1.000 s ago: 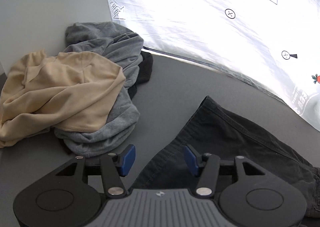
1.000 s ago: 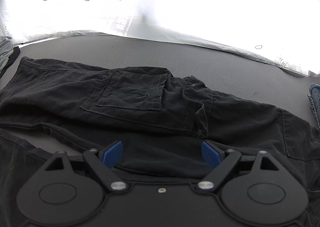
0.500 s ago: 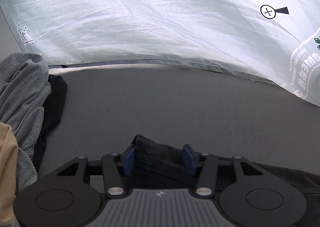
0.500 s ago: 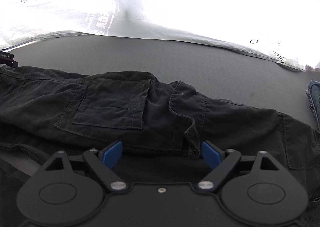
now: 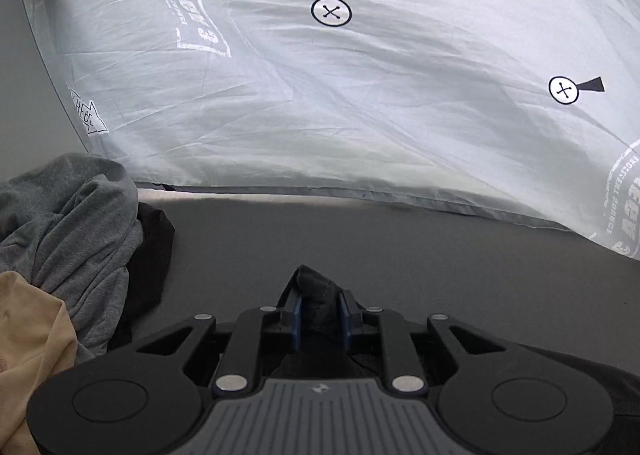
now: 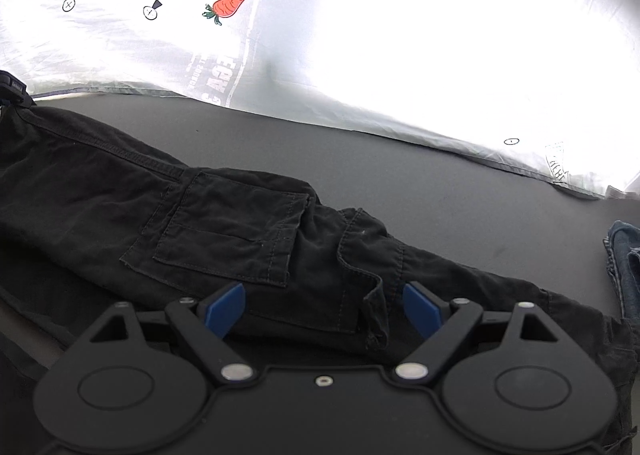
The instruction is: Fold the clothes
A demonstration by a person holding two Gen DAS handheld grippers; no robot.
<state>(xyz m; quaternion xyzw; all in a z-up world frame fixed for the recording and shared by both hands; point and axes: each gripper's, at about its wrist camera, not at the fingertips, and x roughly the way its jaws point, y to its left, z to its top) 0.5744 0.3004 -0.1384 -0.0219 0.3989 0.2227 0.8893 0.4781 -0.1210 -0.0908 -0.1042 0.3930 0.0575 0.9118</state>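
Black cargo trousers (image 6: pixel 224 223) lie spread across the dark grey table (image 6: pixel 460 191), a flap pocket facing up. My left gripper (image 5: pixel 320 313) is shut on a bunched corner of the black trousers (image 5: pixel 316 287), which pokes up between its blue pads. My right gripper (image 6: pixel 322 309) is open, its blue pads (image 6: pixel 224 309) wide apart, low over the trousers near a raised seam fold below the pocket. It holds nothing.
A pile of grey (image 5: pixel 68 223) and beige (image 5: pixel 32 335) clothes lies at the left. A blue denim piece (image 6: pixel 624 267) lies at the right edge. A white printed sheet (image 5: pixel 360 95) rises behind the table.
My left gripper moved onto the trouser corner and closed on it, its view swinging away from the clothes pile. My right gripper stayed open and shifted a little forward over the trousers.
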